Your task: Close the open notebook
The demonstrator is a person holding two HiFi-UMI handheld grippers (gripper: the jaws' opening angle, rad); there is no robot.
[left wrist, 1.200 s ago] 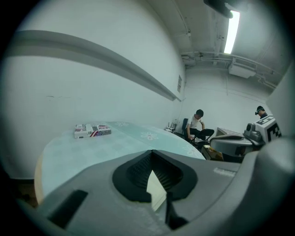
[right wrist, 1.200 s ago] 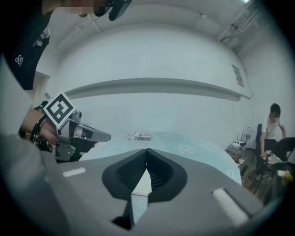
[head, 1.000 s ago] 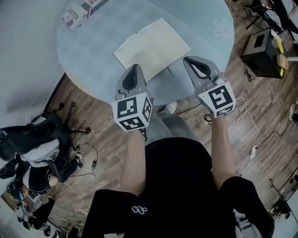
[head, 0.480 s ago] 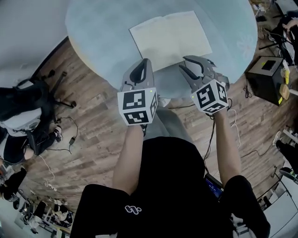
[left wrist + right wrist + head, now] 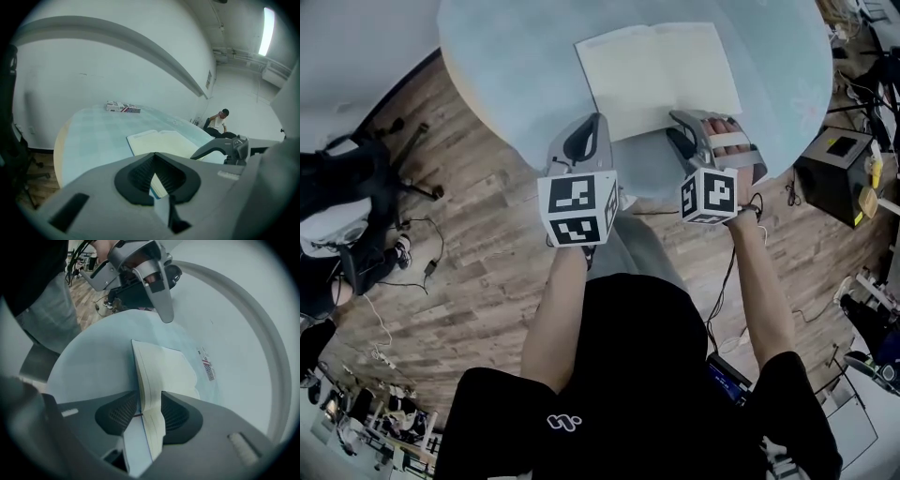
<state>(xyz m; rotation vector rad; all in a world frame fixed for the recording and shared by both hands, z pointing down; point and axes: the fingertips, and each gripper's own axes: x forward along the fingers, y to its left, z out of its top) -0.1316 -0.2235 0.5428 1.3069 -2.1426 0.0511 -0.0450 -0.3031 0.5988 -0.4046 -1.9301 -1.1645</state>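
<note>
A: What could be going wrong from here?

B: The right tongs (image 5: 680,131) are opening wide. The near edge of the notebook (image 5: 661,75) is showing in the gap, but the pads are not pressing on it. If they end up pinching only a few top sheets, just those would be flipping over or creasing, and that half would be staying down.

A: And the left tongs (image 5: 592,127)?

B: They are sitting closed on nothing, just beside the notebook's near left corner. Nothing is pinning that half, so a push from the right could be sliding the whole book across the smooth desk (image 5: 516,66).

A: How is the notebook looking?

B: It is lying open and flat near the desk's front edge, its spine pointing away from the person. Two pale cream pages are facing up, seemingly blank. It is looking thin and floppy, and a bluish sliver, probably the cover, is peeking out beneath the pages by the right tongs.
</note>
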